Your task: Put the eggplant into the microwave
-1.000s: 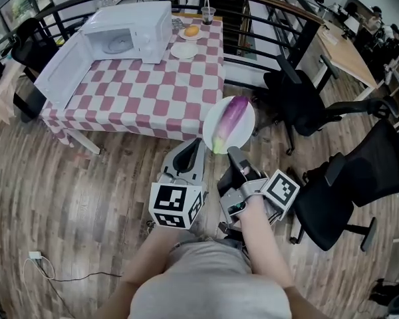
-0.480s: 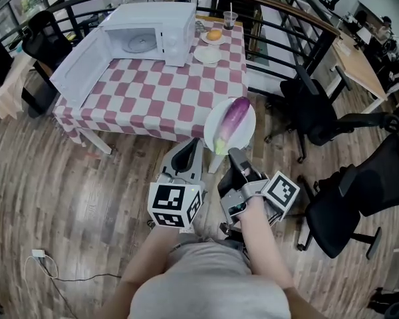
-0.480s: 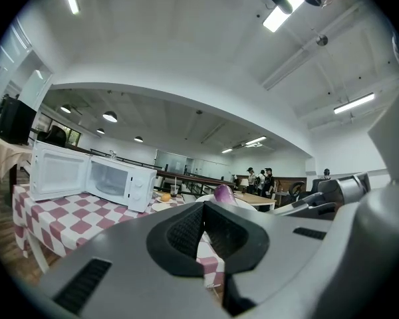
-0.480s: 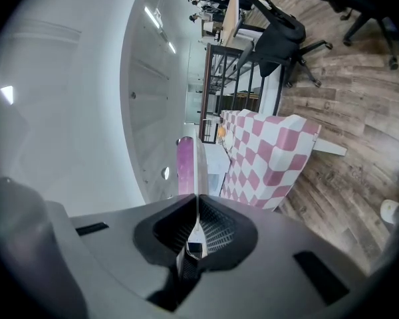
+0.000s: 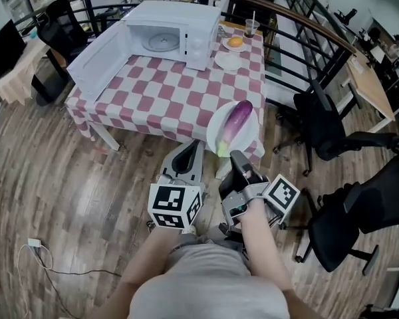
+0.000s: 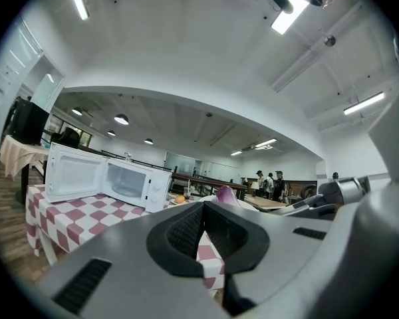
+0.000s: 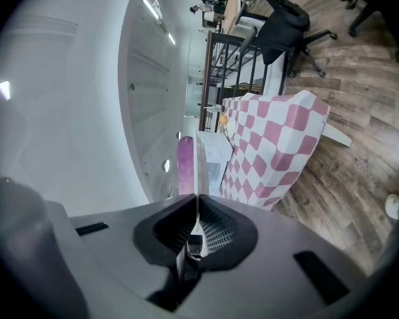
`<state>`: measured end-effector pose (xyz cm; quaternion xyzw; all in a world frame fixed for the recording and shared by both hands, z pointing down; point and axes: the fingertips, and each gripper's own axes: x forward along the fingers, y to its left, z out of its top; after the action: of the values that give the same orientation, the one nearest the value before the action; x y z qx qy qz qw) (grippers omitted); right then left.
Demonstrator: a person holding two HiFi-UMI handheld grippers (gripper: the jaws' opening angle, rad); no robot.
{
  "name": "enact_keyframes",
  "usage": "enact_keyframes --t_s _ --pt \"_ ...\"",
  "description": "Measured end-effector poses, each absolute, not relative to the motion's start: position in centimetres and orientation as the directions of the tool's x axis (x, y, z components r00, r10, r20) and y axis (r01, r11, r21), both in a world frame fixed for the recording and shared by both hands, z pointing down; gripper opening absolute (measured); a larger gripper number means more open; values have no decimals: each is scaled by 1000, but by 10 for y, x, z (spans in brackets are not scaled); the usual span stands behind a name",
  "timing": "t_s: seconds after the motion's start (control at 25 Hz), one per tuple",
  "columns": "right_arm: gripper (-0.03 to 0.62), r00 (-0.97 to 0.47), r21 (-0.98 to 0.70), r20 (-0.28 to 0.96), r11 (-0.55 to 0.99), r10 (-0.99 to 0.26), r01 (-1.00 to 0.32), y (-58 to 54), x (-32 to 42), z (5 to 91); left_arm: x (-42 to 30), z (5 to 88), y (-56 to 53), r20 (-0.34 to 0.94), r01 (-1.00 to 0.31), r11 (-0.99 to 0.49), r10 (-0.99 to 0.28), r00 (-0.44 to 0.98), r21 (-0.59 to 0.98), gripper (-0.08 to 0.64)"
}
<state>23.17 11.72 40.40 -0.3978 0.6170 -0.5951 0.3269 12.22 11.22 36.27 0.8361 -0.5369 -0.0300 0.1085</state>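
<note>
head view: the right gripper (image 5: 234, 157) is clenched on the rim of a white plate (image 5: 215, 129) carrying the eggplant (image 5: 234, 120), over the near edge of the checkered table (image 5: 166, 95); the microwave (image 5: 176, 32) stands at the far side (door swung open). left gripper view: the left gripper (image 6: 203, 208) has its jaws pressed together, empty. right gripper view: jaws pinch the plate's thin edge, with the eggplant just beyond.

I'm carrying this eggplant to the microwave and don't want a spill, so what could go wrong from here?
The right hand-held gripper pinches the plate only at its near rim, so the plate could tilt or slip. The eggplant lies loose on it and might roll off. The plate has to clear the table edge and the open door of the microwave.
</note>
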Motion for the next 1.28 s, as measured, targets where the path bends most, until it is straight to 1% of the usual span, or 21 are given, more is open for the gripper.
enact_keyframes --t_s 0.72,1.28 --pt "34 -616 -995 90 -39 -783 -96 76 150 414 38 365 90 80 -954 -226 -966 246 198 5" --pt "35 -686 -996 84 -31 -722 -88 6 85 417 -24 365 27 87 -976 -142 -984 158 167 5"
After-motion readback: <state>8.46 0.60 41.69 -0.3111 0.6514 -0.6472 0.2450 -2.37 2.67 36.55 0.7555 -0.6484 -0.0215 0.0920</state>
